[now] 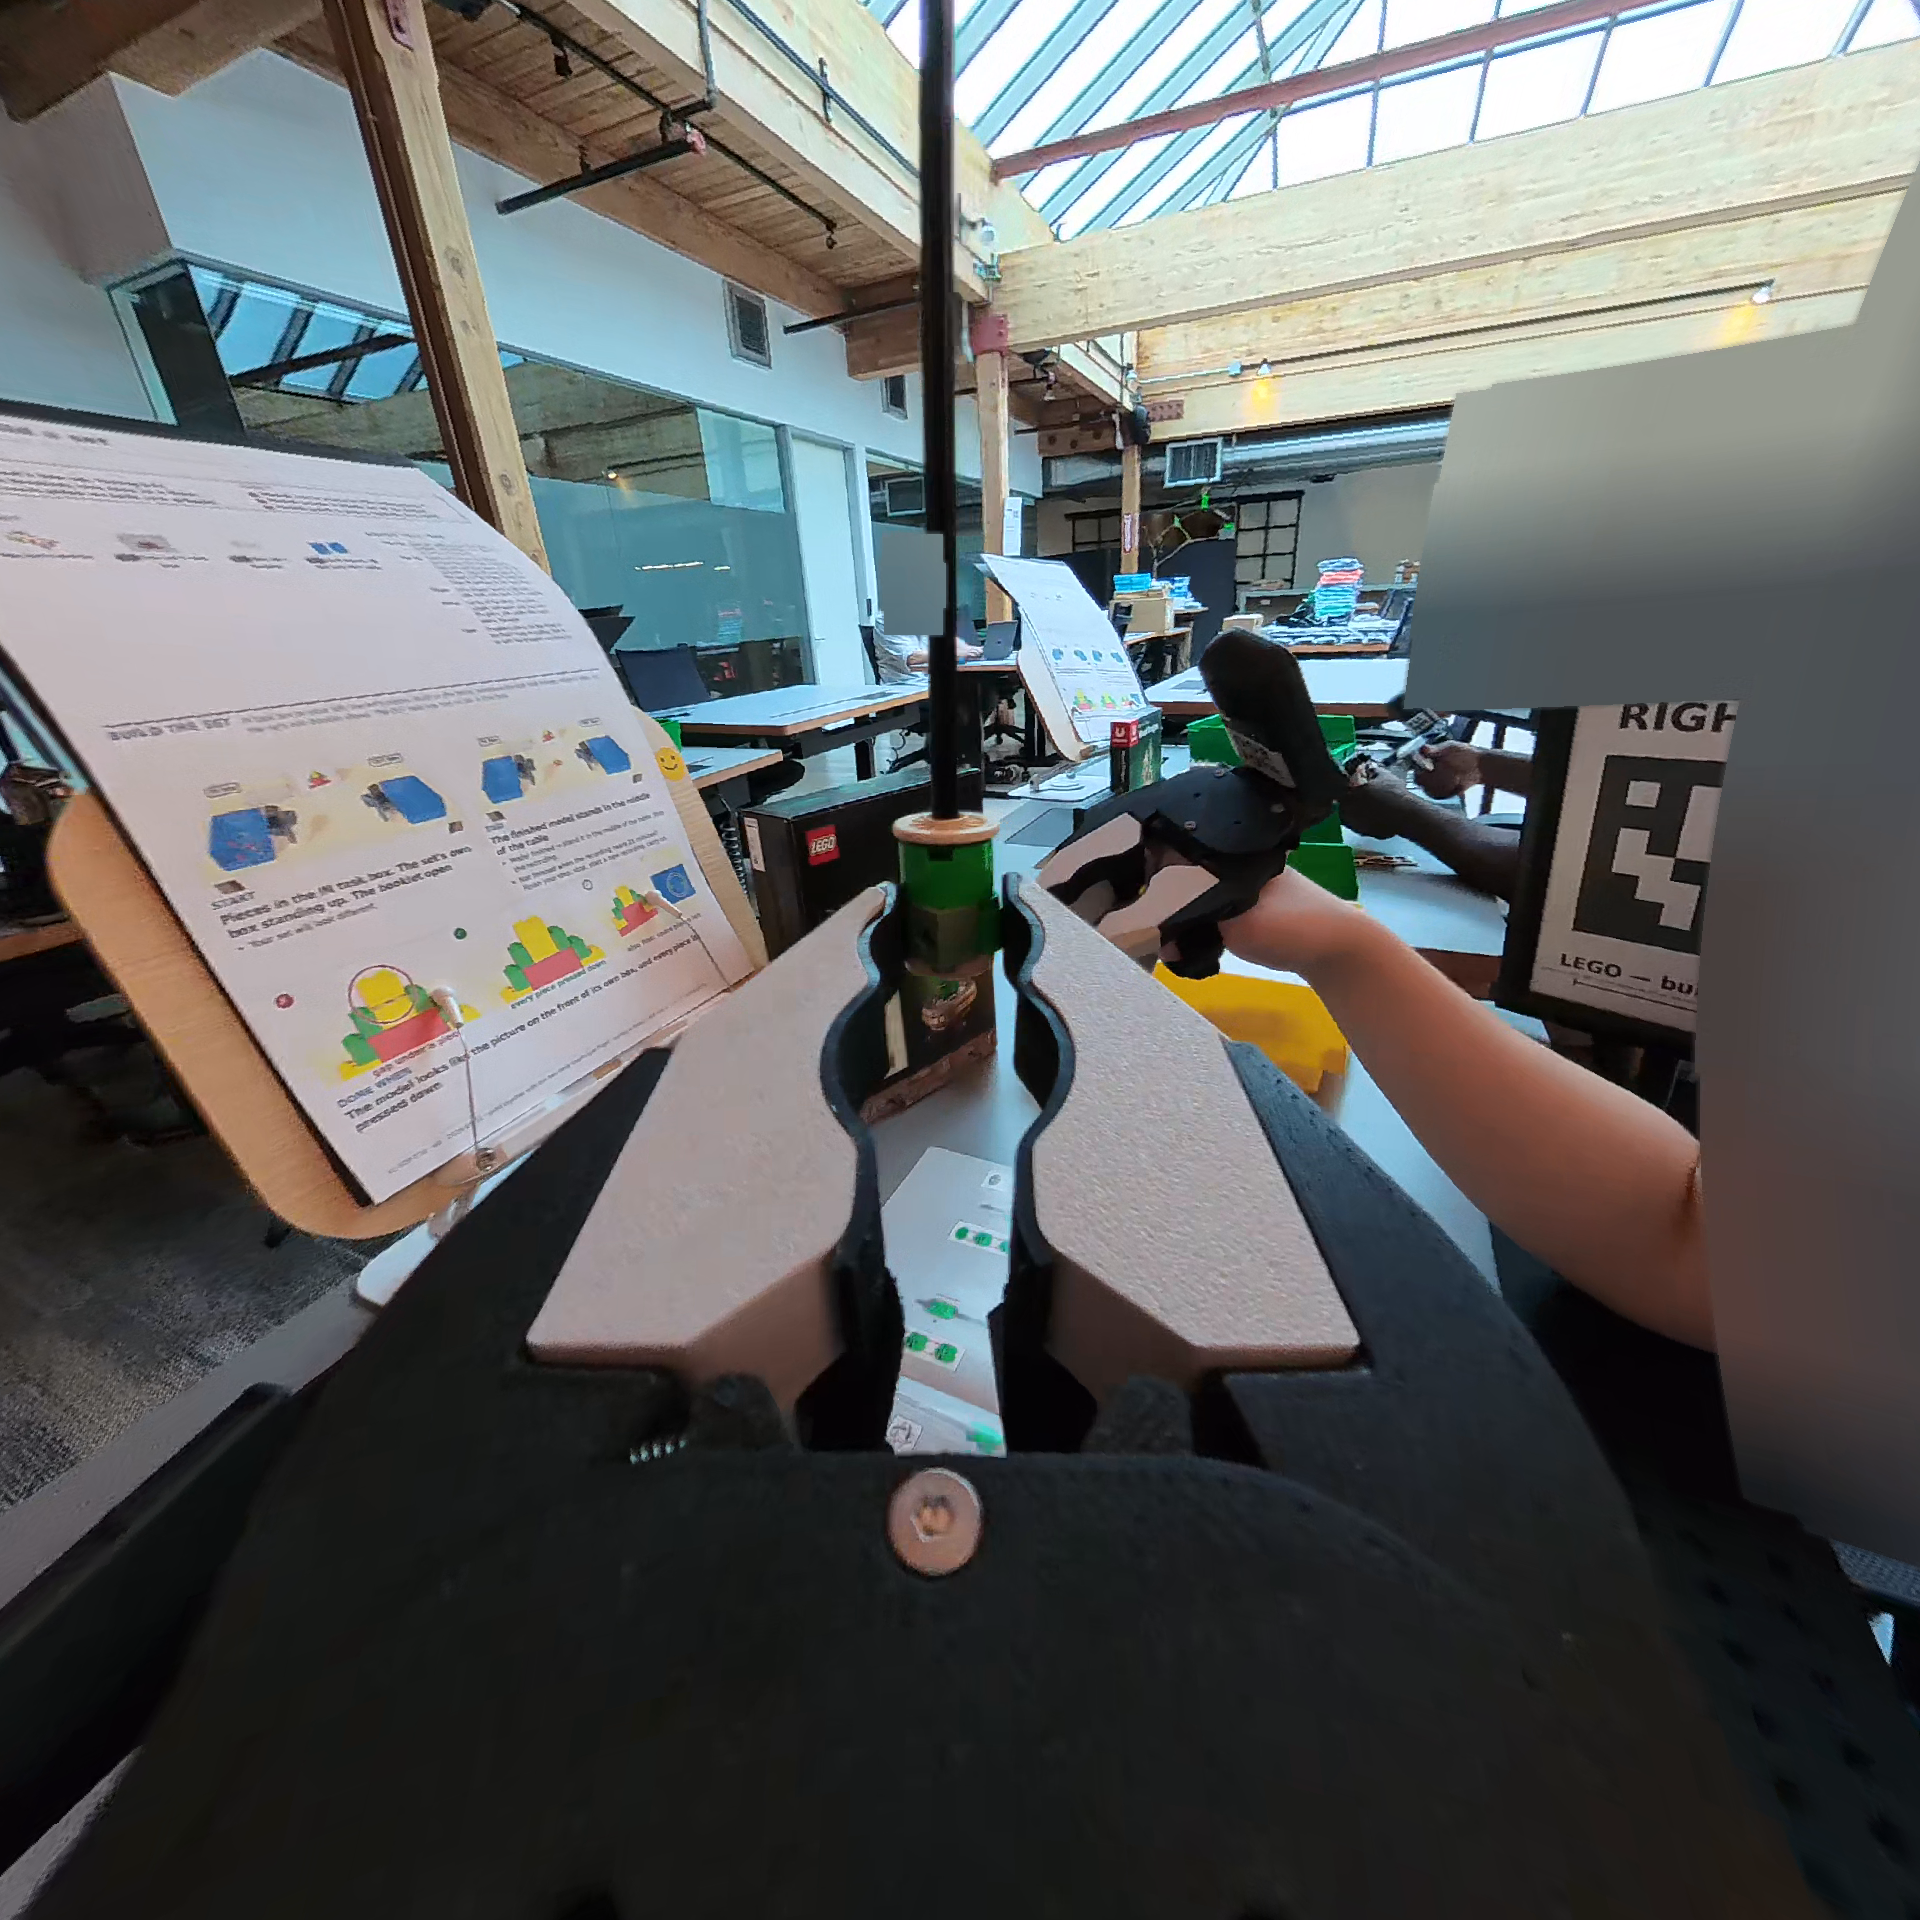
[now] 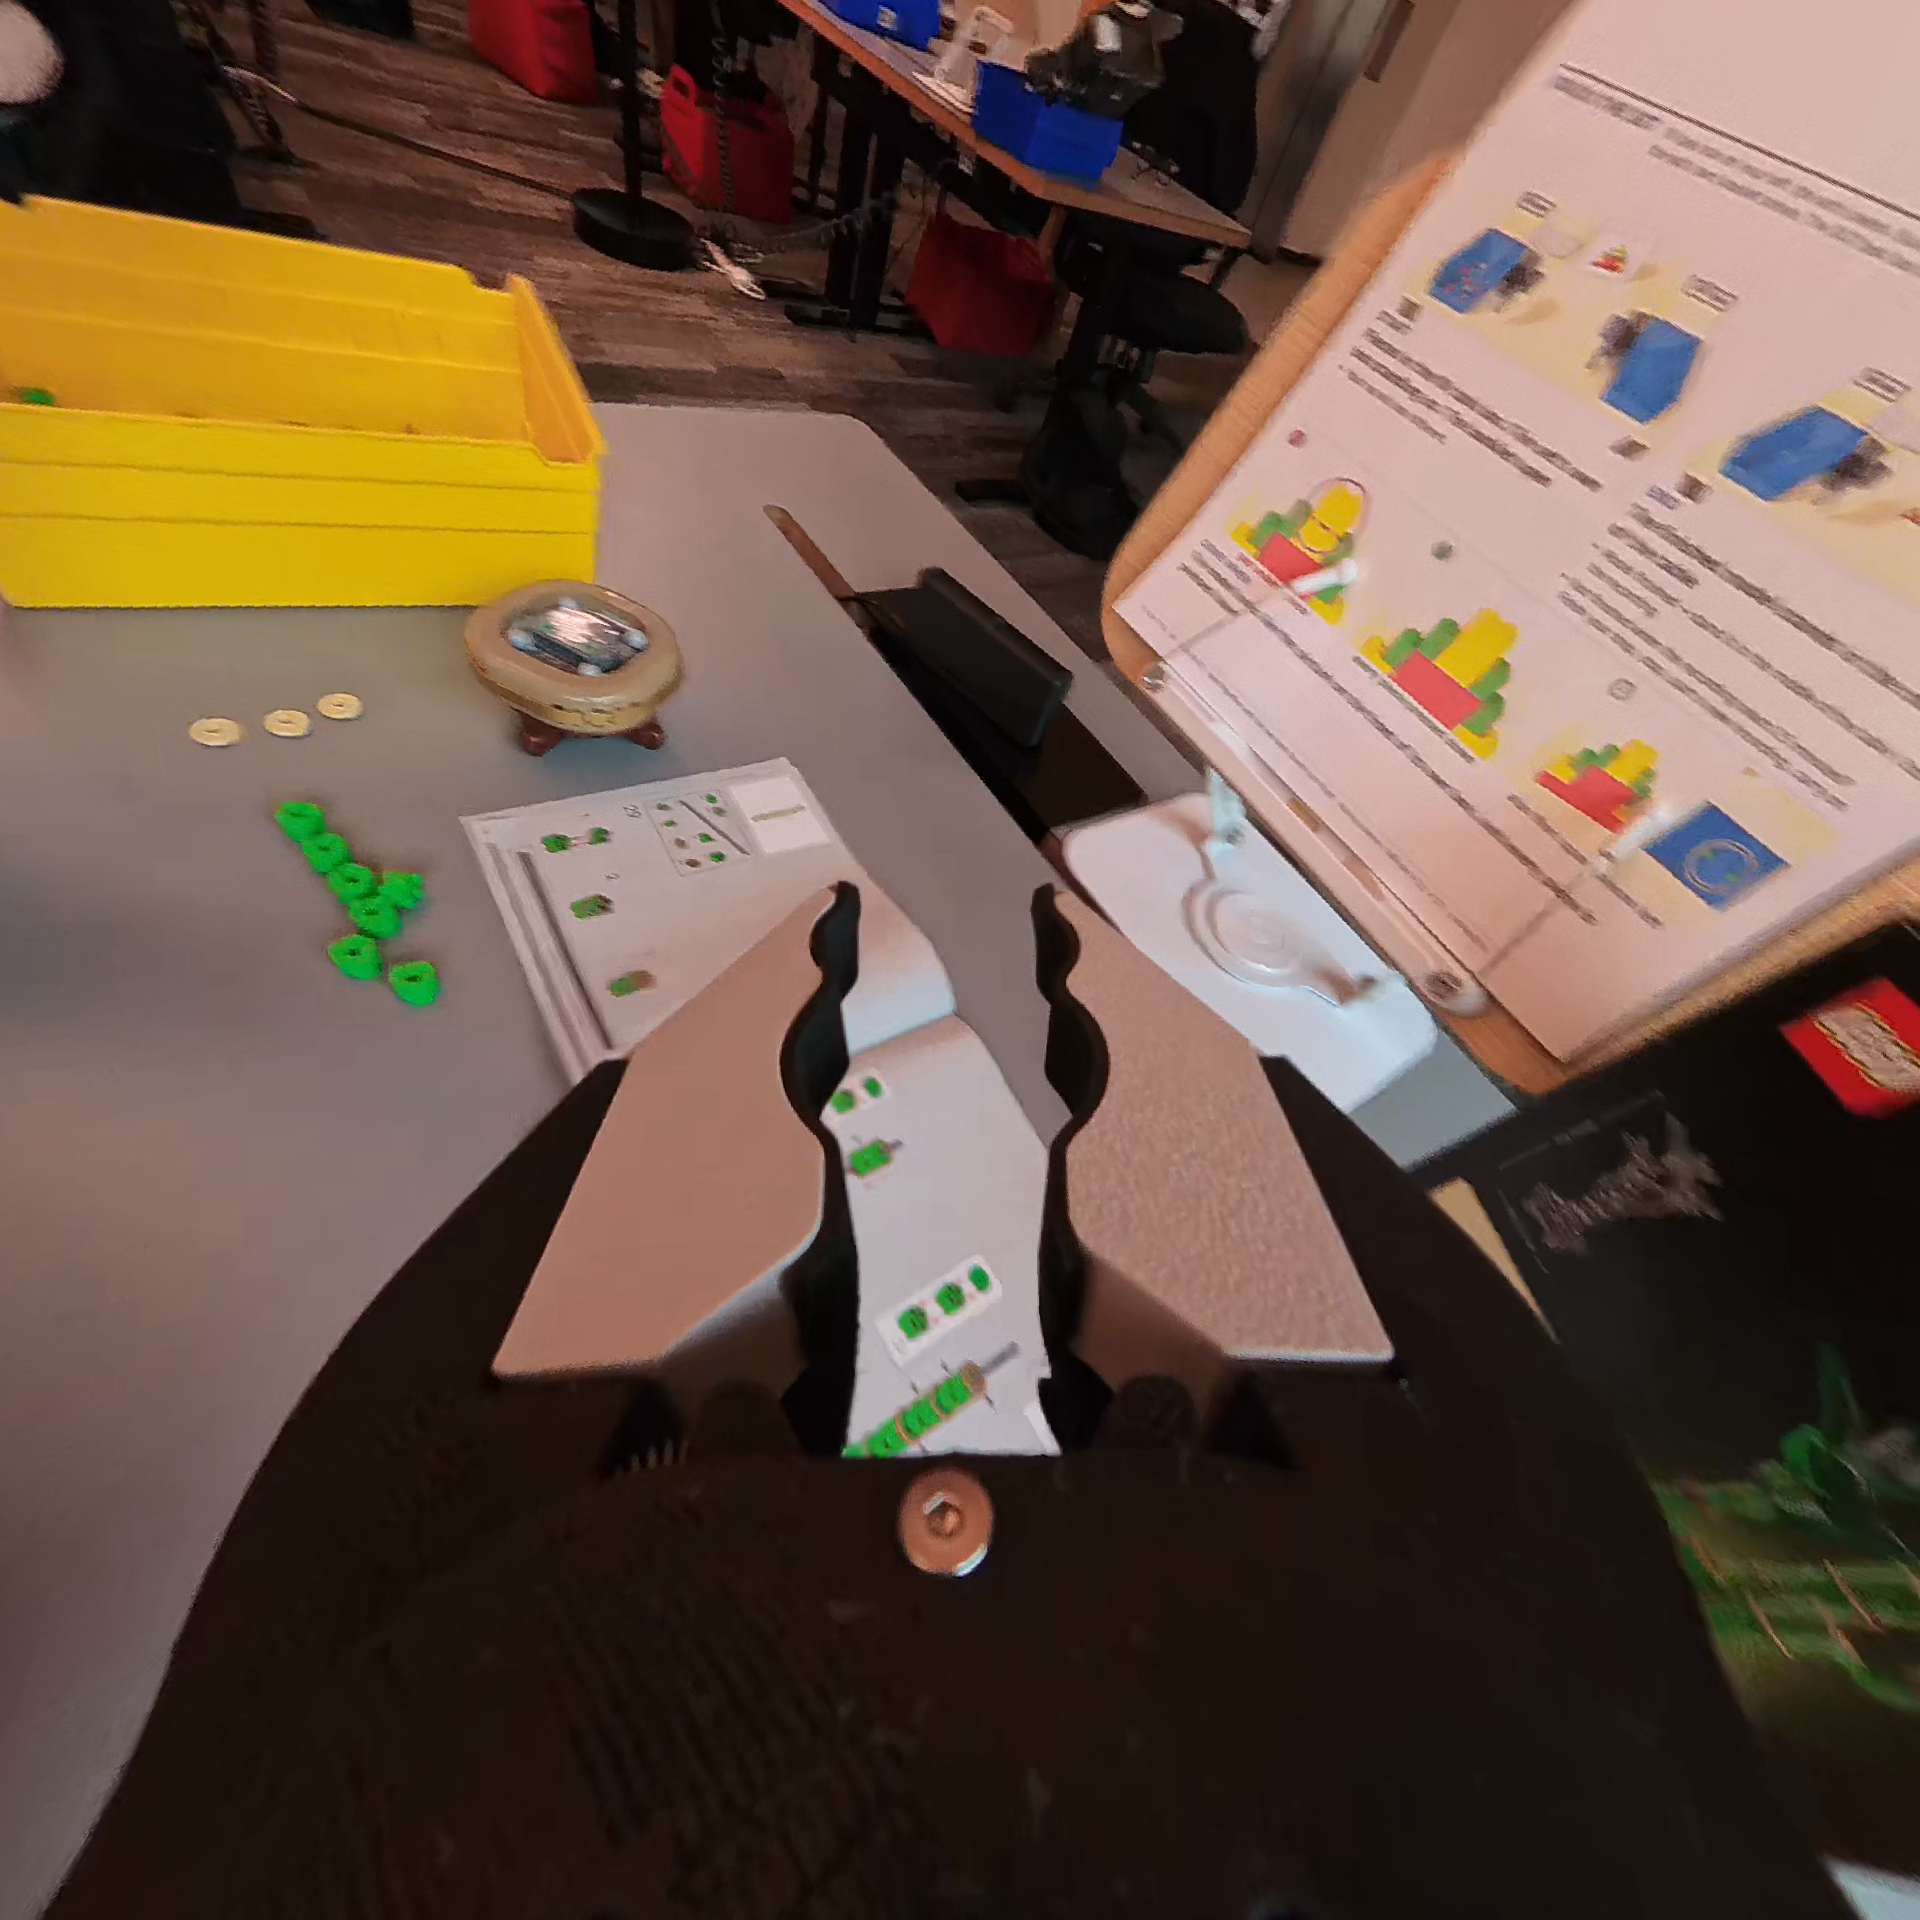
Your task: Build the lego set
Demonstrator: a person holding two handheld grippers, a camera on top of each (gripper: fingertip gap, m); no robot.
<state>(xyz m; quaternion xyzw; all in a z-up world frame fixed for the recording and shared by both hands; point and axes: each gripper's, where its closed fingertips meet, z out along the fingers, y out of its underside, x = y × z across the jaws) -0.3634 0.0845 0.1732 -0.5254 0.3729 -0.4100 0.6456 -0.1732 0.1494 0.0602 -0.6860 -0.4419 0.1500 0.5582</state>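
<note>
My left gripper (image 1: 945, 906) is shut on a green cylindrical stack (image 1: 943, 878) threaded on a long black rod (image 1: 938, 416) that stands upright. A tan ring (image 1: 943, 829) caps the stack. My right gripper (image 2: 945, 899) is open and empty, hovering over the open instruction booklet (image 2: 665, 894); it also shows in the left wrist view (image 1: 1143, 883), held by a hand. Several loose green pieces (image 2: 358, 899) and three tan rings (image 2: 281, 722) lie on the grey table (image 2: 208, 1143). A tan oval pot base (image 2: 571, 649) stands near the yellow bin (image 2: 291, 488).
A tilted instruction board (image 2: 1558, 571) on a white stand (image 2: 1247, 935) is at the right; it shows in the left wrist view (image 1: 364, 831) at the left. A black set box (image 2: 1714, 1351) stands at lower right. A sign with a black-and-white marker (image 1: 1642, 852) stands behind the forearm.
</note>
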